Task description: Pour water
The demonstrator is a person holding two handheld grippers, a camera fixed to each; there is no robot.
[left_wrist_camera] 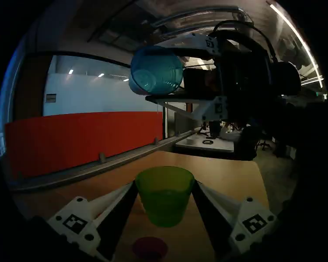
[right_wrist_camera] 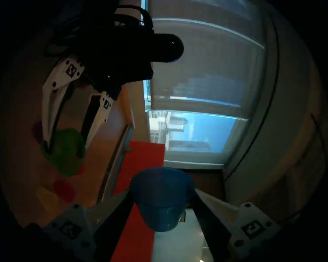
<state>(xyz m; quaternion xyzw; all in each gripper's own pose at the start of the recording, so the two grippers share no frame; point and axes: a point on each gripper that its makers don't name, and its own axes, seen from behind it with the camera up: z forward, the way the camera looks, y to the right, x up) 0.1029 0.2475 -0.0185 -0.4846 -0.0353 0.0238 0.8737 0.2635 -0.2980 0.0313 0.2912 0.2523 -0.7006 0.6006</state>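
Wooden table: left gripper pinches green cup upright to receive; right gripper pinches blue cup tipped above it.

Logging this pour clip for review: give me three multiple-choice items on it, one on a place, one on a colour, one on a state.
1. In the left gripper view, where is the blue cup relative to the green cup?
A) higher up
B) inside it
C) level beside it

2. What colour is the cup between the left gripper's fingers?
A) red
B) green
C) white

3. How is the blue cup oriented?
A) upright
B) tipped on its side
C) upside down

Answers:
1. A: it hangs high in the right gripper, above the green cup.
2. B: both fingers flank a green cup.
3. B: its axis lies sideways, rim to the left.
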